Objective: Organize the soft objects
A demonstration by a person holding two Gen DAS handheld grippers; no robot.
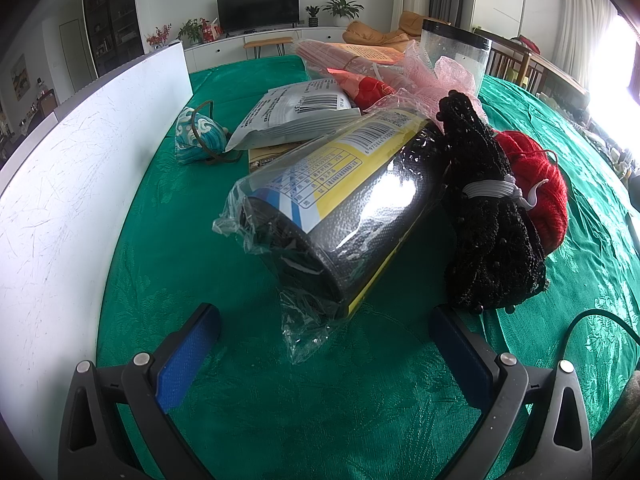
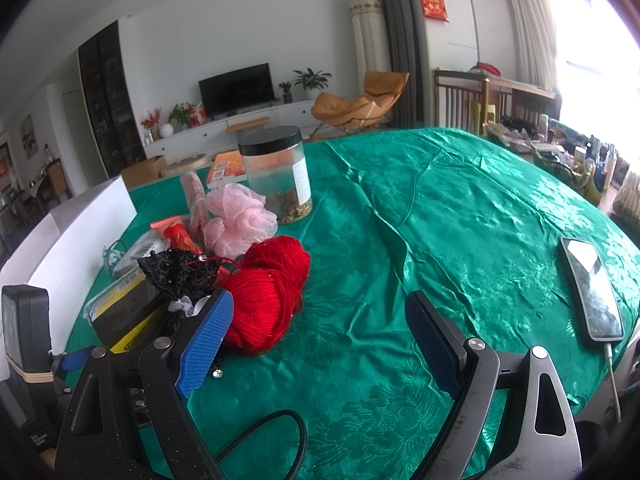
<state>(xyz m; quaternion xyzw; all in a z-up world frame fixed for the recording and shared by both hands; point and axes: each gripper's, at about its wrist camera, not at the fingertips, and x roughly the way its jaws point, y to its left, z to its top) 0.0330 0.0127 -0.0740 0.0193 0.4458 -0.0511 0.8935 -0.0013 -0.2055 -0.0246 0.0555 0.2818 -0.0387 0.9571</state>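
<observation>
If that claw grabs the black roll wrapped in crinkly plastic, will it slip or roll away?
Probably a bit slippery: the plastic-wrapped black roll wears loose, glossy film that may slide over it. Being cylindrical and propped on the pile, it could roll onto the green tablecloth if nudged. It looks like tightly wound sheet, so likely firm.

Pile sits on tablecloth (image 1: 160,280), beside upright board (image 1: 80,168) on its left. Wrapped roll (image 1: 340,208) lies nearest, tilted, its far end propped on flat packet (image 1: 296,114). Lace bundle (image 1: 488,216) leans against roll's right side; yarn (image 2: 264,300) just right of that. Mesh pouf (image 2: 240,216) behind yarn, jar (image 2: 276,176) behind pouf. Phone (image 2: 592,288) lies far right, well apart. Small pouch (image 1: 198,136) left of packet, near board.
</observation>
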